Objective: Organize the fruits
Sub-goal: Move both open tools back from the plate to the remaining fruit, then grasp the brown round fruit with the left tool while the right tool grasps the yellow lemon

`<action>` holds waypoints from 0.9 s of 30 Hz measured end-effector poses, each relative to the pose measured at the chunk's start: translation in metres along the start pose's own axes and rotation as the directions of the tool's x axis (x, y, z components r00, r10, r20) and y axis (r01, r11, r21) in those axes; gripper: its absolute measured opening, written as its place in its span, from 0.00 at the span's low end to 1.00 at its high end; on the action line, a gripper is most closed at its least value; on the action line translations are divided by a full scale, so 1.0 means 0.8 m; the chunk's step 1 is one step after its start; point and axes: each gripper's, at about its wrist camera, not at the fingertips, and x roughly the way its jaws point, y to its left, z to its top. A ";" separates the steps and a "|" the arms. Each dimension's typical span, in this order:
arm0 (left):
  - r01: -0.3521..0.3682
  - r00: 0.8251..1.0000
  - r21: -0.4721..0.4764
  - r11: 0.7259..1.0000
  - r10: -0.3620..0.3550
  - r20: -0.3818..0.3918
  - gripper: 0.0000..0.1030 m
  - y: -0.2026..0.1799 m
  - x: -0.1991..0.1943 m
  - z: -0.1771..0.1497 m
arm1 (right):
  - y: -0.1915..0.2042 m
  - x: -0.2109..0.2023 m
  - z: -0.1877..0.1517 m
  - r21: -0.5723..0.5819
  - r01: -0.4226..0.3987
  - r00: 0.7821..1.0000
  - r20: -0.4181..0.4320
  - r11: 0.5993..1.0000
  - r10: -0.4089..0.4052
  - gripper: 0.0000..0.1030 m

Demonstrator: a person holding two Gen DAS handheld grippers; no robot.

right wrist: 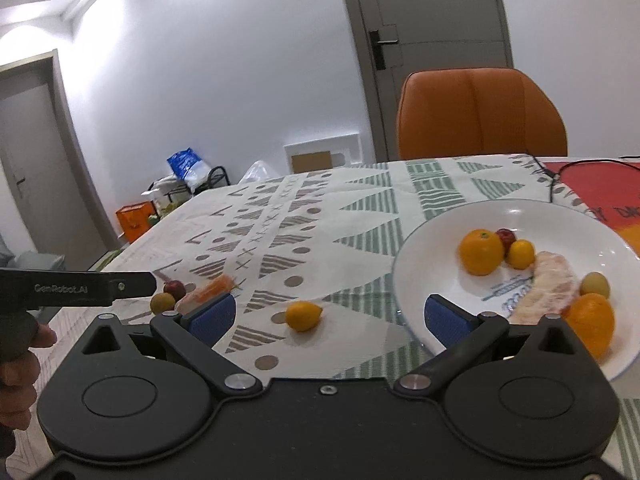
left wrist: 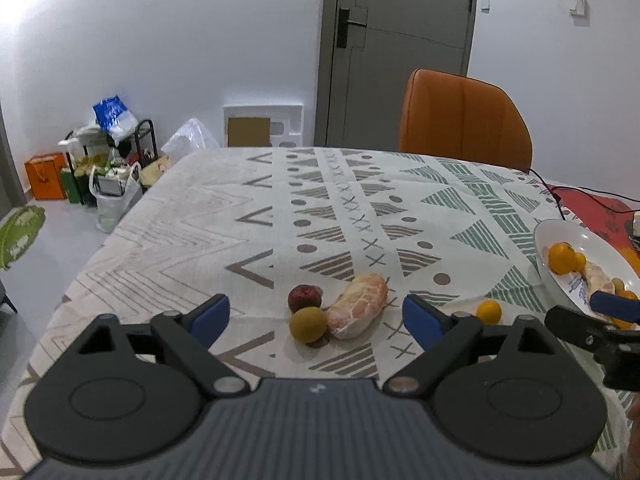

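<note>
On the patterned tablecloth lie a peeled pomelo piece (left wrist: 357, 306), a greenish-brown round fruit (left wrist: 308, 323) and a dark red fruit (left wrist: 305, 297), close together. My left gripper (left wrist: 316, 316) stands open just short of them, with nothing between its pads. A small yellow-orange fruit (right wrist: 303, 315) lies alone on the cloth, ahead of my open right gripper (right wrist: 331, 316), which holds nothing. The white plate (right wrist: 424, 240) at the right holds several fruits: a large orange (right wrist: 481, 251), a smaller one (right wrist: 520, 254), a red fruit (right wrist: 505, 235), a pomelo piece (right wrist: 552, 284) and another orange (right wrist: 592, 322).
An orange chair (left wrist: 466, 116) stands at the table's far edge, before a grey door (left wrist: 404, 40). A black cable (left wrist: 560, 192) crosses a red mat (right wrist: 600, 196) at the far right. Bags and boxes (left wrist: 100, 160) clutter the floor at the left. A hand (right wrist: 16, 364) grips the left tool.
</note>
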 end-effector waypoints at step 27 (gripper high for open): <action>0.057 0.996 -0.087 0.995 -0.062 -0.061 0.40 0.038 0.042 -0.014 | 0.024 0.050 0.002 -0.053 -0.018 0.996 -0.088 0.998 0.013 0.58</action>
